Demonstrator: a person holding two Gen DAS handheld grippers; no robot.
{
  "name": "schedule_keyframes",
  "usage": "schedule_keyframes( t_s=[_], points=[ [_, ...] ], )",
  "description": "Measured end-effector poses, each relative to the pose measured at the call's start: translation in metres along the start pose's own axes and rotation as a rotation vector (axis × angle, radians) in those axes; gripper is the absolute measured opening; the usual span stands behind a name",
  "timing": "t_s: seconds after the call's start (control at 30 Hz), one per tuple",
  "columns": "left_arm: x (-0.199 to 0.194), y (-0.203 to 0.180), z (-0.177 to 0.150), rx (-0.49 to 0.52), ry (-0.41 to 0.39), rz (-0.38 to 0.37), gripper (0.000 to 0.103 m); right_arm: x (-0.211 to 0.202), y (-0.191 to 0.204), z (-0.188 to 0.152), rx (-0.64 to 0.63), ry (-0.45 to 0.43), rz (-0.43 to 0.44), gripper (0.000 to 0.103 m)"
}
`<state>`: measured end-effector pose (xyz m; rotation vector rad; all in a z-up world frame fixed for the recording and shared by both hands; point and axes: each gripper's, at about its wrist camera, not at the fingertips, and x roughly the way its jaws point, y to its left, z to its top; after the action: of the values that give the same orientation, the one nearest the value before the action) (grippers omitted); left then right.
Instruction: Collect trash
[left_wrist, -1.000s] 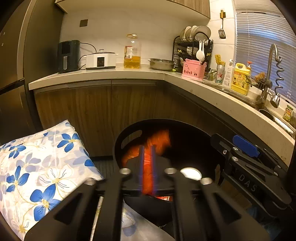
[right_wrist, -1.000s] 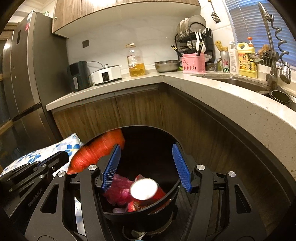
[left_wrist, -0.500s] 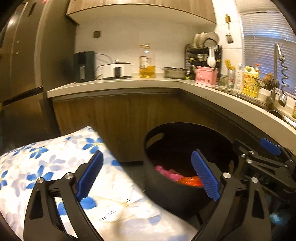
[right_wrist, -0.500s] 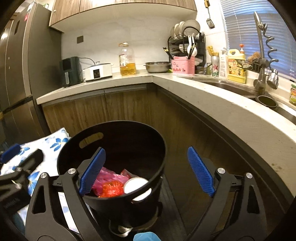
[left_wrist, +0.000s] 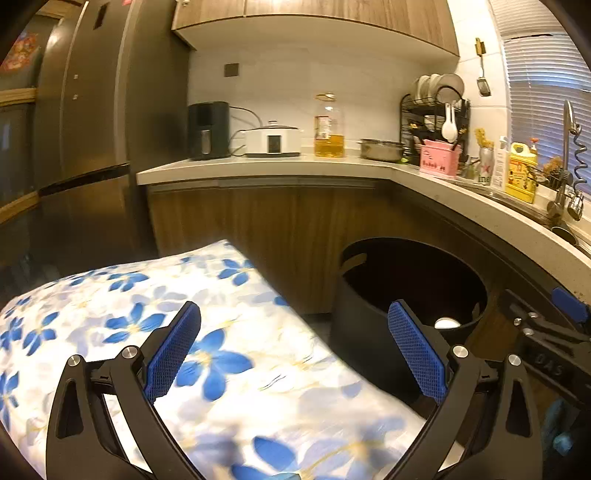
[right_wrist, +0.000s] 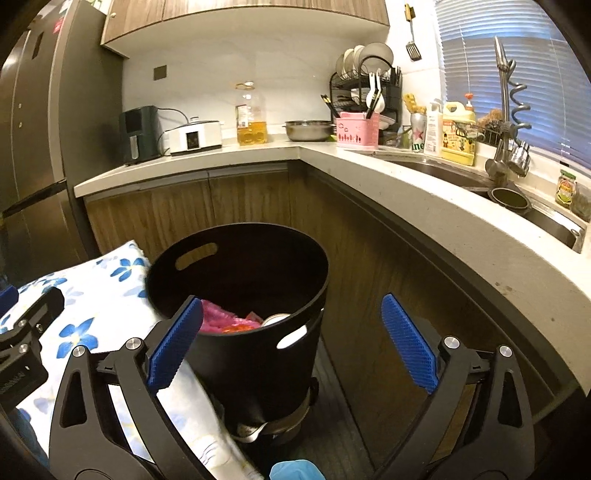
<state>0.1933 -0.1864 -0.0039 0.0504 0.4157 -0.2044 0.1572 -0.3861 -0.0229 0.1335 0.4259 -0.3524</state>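
Note:
A black round trash bin (right_wrist: 255, 354) stands on the floor by the counter corner; it also shows in the left wrist view (left_wrist: 354, 325). Inside lie pink (right_wrist: 218, 319) and orange-red (right_wrist: 240, 326) wrappers and a white-topped can (right_wrist: 277, 319). My left gripper (left_wrist: 295, 350) is open and empty, above a blue-flowered white cloth (left_wrist: 221, 350), left of the bin. My right gripper (right_wrist: 291, 343) is open and empty, held over the bin's near rim. The right gripper shows at the right edge of the left wrist view (left_wrist: 554, 332).
An L-shaped kitchen counter (right_wrist: 406, 177) with wooden cabinets wraps behind and to the right of the bin. On it stand an oil bottle (right_wrist: 251, 114), a cooker (right_wrist: 192, 136), a dish rack and a sink with tap (right_wrist: 506, 110). A fridge (left_wrist: 74, 147) stands at left.
My left gripper opened and let the orange-red wrapper fall into the bin, then drew back left over the flowered cloth. My right gripper opened wider and pulled back from the bin.

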Motion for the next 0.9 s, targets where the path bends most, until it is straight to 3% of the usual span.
schedule_keyframes(
  t_s=[0.3, 0.9],
  points=[
    [-0.046, 0.03, -0.013, -0.024, 0.0, 0.066, 0.097, -0.051, 0.023, -0.01, -0.032, -0.011, 0.047, 0.097],
    [-0.131, 0.074, -0.046, -0.066, -0.023, 0.087, 0.097, -0.147, 0.057, -0.042, -0.072, -0.053, 0.087, 0.097]
  ],
)
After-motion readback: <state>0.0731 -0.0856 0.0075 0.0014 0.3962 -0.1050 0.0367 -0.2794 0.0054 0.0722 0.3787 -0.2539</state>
